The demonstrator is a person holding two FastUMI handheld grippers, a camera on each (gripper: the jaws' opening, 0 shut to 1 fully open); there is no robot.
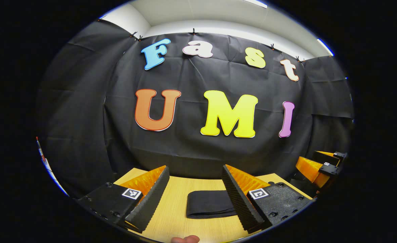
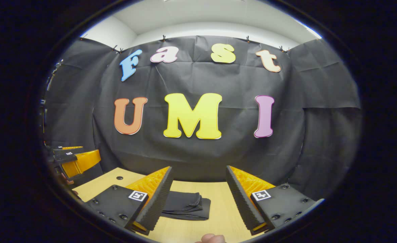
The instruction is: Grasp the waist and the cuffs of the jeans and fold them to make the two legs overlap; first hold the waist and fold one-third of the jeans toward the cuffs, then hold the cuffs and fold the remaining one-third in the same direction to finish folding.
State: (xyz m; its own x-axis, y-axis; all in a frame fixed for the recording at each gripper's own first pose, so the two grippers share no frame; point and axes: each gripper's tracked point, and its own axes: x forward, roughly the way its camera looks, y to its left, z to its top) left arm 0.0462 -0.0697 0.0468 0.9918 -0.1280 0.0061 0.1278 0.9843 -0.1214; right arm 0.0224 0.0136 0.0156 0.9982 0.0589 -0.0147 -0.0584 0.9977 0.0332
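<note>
Two sets of tongs hang above the desk, and both stand spread wide with nothing between their fingers. In the left gripper view, the left tongs (image 1: 195, 194) frame a bare strip of the light wooden desk (image 1: 171, 209), and the jeans (image 1: 210, 204) lie flat on it as a compact dark bundle, just beyond the fingertips and partly hidden behind the right-hand finger (image 1: 240, 199). The bundle looks folded over into a short rectangle with a rounded fold along its left end. A fingertip of the person's hand (image 1: 185, 239) peeks in at the very bottom edge. Farther off at the right edge of this view, the right tongs (image 1: 320, 165) show beside the desk, apart from the jeans. In the right gripper view, the right tongs (image 2: 198, 197) are likewise parted over the desk (image 2: 218, 209), and the jeans (image 2: 188, 206) sit near and to the left, their layered edges stacked and partly covered by the left-hand finger (image 2: 156, 202). The left tongs (image 2: 75, 158) appear at the far left of that view, above the desk's corner. Behind everything hangs the black cloth wall (image 2: 198, 152), with a pale ceiling (image 2: 198, 17) above it.
</note>
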